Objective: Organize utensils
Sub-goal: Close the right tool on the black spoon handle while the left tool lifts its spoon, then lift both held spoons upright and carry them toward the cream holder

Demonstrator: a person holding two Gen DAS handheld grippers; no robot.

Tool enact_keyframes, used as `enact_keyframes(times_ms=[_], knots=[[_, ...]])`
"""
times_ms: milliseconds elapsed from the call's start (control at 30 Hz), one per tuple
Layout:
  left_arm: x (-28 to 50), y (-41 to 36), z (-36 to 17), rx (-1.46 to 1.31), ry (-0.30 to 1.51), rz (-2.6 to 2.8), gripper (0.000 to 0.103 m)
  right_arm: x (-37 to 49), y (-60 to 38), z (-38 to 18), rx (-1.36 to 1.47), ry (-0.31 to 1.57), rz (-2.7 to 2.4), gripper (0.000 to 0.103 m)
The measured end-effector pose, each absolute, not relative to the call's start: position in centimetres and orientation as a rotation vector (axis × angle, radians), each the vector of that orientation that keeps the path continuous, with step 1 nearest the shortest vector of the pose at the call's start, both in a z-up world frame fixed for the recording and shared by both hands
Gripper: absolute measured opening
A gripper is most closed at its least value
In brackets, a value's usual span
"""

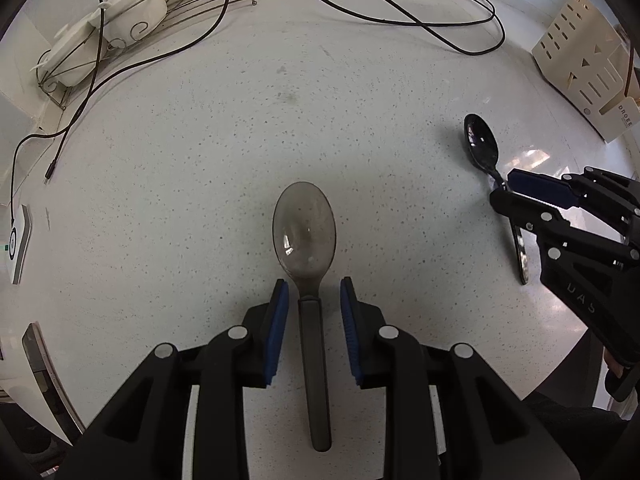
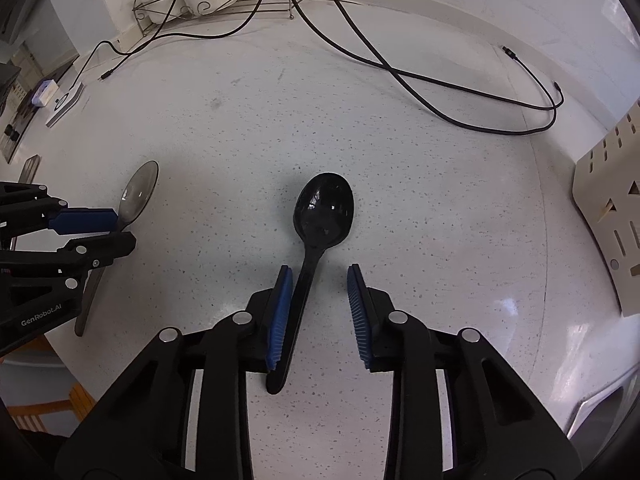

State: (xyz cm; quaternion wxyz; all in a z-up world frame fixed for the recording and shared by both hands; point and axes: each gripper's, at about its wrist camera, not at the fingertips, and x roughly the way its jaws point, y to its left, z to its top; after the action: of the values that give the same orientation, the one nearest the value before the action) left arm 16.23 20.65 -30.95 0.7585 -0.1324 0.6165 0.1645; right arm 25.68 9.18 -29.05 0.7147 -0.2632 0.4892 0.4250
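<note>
Left wrist view: we see the speckled counter (image 1: 180,184), then the left gripper (image 1: 314,300) part open astride the grey spoon (image 1: 305,232), untouched. Right gripper (image 2: 320,292) straddles the black spoon (image 2: 324,210), one pad touching; centre before squeezing.

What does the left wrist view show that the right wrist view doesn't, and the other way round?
Only the left wrist view: the full grey spoon lying between the left gripper with gaps on both sides, and the lettering on the cream utensil holder.

Only the right wrist view: the black spoon head-on, its handle against one blue pad of the right gripper, the other pad clear.

Both share: both spoons on the speckled counter, the black cables, and the wire rack holding white pots.
</note>
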Motion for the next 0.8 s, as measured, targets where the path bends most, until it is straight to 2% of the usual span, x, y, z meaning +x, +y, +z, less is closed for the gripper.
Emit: enact_keyframes(times_ms=[100, 133, 167, 800], knots=[[16.2, 20.6, -31.0, -0.302, 1.337, 0.368, 0.024, 25.9, 9.1, -29.1, -0.568, 1.093, 0.952, 0.007], [16.2, 20.6, -31.0, -0.301, 1.336, 0.37, 0.021, 26.0, 8.9, -29.1, -0.551, 1.105, 0.962, 0.007], [15.8, 20.6, -31.0, -0.301, 1.333, 0.376, 0.011, 26.1, 8.8, -29.1, -0.535, 1.116, 0.969, 0.007], [11.8, 24.8, -29.2, -0.529, 1.229, 0.364, 0.011, 27.1, 7.6, -28.0, -0.452, 1.127, 0.984, 0.006]])
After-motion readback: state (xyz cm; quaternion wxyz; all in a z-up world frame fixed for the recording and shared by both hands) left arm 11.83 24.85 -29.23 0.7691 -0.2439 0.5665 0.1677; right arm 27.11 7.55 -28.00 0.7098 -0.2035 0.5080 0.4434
